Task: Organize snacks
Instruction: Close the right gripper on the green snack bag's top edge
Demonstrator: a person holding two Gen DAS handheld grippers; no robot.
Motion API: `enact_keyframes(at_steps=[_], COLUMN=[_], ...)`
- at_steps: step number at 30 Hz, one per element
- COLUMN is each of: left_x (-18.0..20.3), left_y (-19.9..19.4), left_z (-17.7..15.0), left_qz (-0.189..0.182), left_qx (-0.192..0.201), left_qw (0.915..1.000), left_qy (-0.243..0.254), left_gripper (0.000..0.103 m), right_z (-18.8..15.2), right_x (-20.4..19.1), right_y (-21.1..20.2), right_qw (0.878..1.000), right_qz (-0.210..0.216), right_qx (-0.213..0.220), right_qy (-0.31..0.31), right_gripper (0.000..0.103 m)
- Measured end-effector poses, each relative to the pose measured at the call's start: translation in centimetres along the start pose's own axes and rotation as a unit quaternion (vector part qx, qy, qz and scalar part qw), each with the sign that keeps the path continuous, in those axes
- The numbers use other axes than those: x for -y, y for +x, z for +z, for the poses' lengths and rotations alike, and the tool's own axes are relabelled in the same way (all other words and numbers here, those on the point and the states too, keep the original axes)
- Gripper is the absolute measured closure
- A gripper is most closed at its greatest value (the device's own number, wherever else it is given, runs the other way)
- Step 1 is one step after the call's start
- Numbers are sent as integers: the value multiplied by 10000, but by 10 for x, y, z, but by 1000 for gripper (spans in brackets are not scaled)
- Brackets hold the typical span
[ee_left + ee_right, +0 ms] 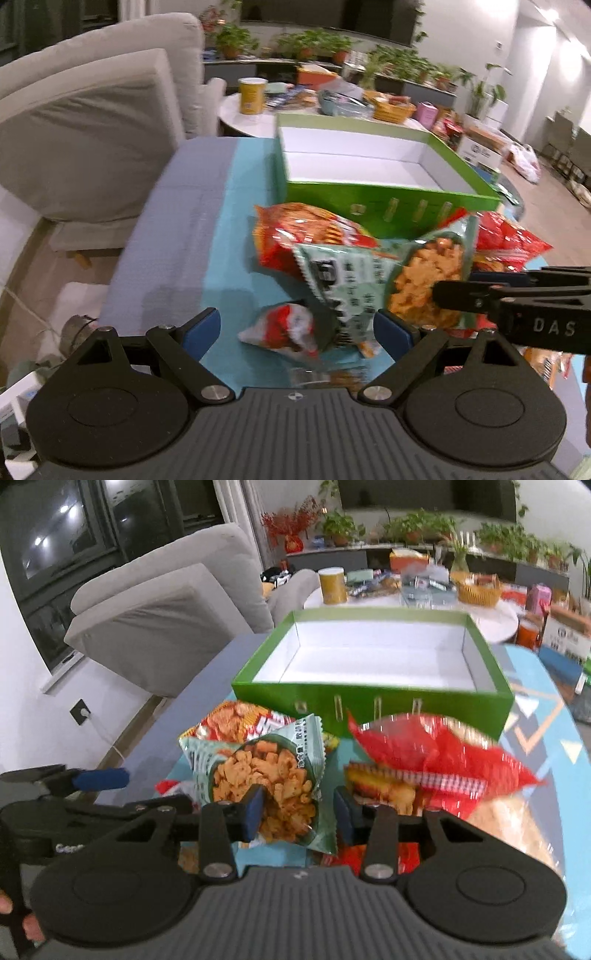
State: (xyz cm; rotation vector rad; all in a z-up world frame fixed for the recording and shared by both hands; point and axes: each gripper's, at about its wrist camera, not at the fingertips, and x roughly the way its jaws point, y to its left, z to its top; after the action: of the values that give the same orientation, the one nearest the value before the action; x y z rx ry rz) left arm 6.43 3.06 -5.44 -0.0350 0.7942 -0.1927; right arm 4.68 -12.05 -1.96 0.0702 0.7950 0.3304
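A green box (388,206) (369,701) with a bare white inside stands open on the teal table. In front of it lie several snack bags: an orange-red bag (303,229) (236,716), a shiny red bag (509,236) (424,753) and a pale green bag of orange puffs (369,273) (266,771). My right gripper (299,797) stands open astride the pale green bag, its blue pads at either side. My left gripper (297,319) is open wide over a small red-and-white packet (284,328), just left of the green bag. One right finger (461,295) reaches in from the right.
The teal cloth (236,221) covers the table, with a grey strip along its left side. A grey sofa (92,129) stands to the left. Behind the box, a round white table holds a yellow canister (252,96), a wicker basket (478,589) and more packets.
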Motion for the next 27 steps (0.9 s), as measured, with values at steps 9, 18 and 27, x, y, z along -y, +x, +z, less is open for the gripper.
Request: enact_keyframes(at_steps=[9, 18, 27], left_x=[3, 10, 11], left_y=[13, 23, 26], left_z=[4, 10, 9], left_qz=[-409, -609, -760], left_qx=[-227, -279, -238], left_qw=[9988, 9971, 9954], left_qy=[136, 374, 531], left_gripper=[16, 16, 18], right_z=[9, 10, 8], right_x=[-2, -4, -2], right_y=[-14, -2, 10], right_qw=[9995, 9998, 9999], right_qz=[-106, -84, 33], right_qx=[261, 145, -37], right_qy=[-119, -79, 142], right_gripper=[31, 31, 31])
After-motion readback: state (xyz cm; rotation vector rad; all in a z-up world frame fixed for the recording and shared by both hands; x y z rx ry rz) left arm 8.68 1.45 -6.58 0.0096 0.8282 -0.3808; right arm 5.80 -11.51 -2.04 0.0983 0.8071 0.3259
